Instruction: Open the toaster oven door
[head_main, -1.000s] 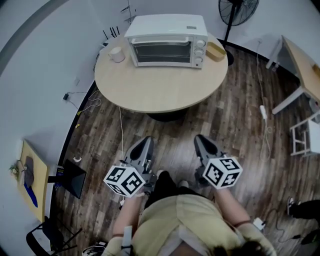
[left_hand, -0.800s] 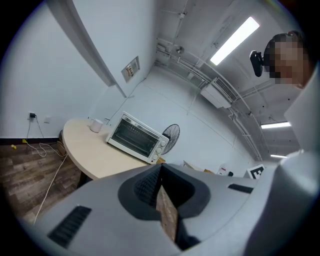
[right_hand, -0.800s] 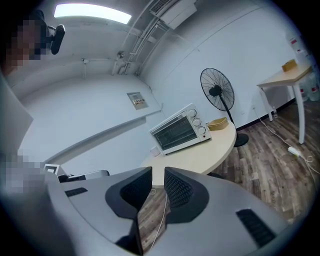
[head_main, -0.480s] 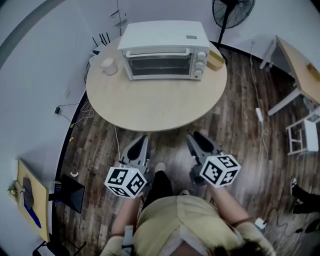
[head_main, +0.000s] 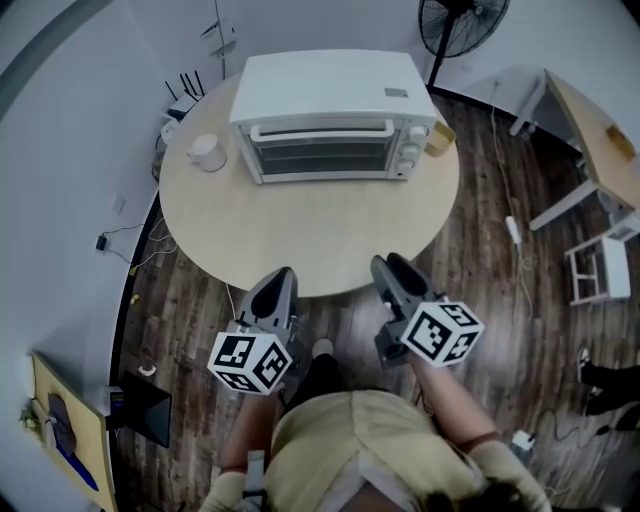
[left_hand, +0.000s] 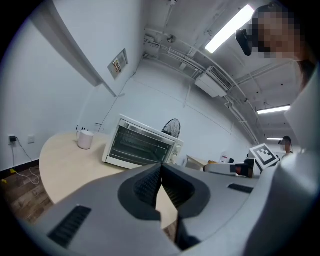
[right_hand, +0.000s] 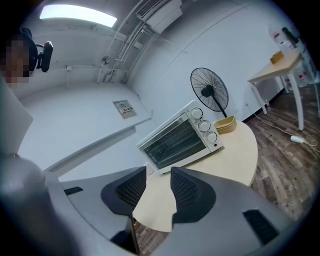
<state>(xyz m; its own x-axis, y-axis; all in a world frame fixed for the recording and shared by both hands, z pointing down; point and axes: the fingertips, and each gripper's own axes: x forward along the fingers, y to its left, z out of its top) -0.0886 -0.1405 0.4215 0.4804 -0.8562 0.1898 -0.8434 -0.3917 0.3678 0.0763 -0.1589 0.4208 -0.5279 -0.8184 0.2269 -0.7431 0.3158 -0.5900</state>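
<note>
We find both claws advanced to the near edge of the table (head_main: 300, 240), the right gripper (head_main: 386, 264) with jaws just opening and empty, the left gripper (head_main: 281, 275) closed on nothing, and the toaster oven (head_main: 330, 90) across the table, its door (head_main: 322, 156) closed and unreached.

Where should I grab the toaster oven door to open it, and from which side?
Take the horizontal bar handle along the top edge of the closed door, coming from the front across the table. The bar stands proud, so jaws should fit above and below it.
</note>
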